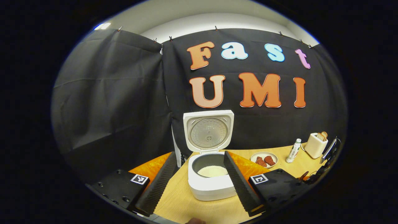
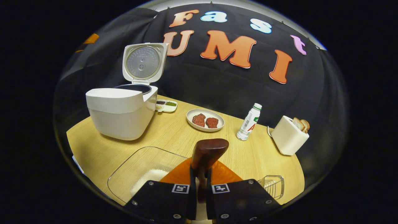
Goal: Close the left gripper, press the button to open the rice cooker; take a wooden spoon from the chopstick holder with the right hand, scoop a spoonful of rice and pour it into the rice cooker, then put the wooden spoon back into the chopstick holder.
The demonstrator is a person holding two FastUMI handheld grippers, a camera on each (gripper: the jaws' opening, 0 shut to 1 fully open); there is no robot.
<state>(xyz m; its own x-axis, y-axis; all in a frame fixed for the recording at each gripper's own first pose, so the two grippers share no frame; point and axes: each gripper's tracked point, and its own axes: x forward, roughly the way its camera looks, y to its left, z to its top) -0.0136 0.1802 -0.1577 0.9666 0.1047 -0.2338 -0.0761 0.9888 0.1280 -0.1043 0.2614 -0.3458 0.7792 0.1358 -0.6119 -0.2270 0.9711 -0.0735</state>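
Both fingers of the right gripper (image 2: 199, 186) at the bottom centre of the right gripper view are clamped on the handle of the wooden spoon (image 2: 206, 154), whose bowl rises upright above a clear container of rice (image 2: 146, 174) at lower left. In the left gripper view, the left gripper (image 1: 199, 177) sits spread wide and holding nothing, its fingers framing the white rice cooker (image 1: 211, 183) at centre, lid up and rice in the pot.
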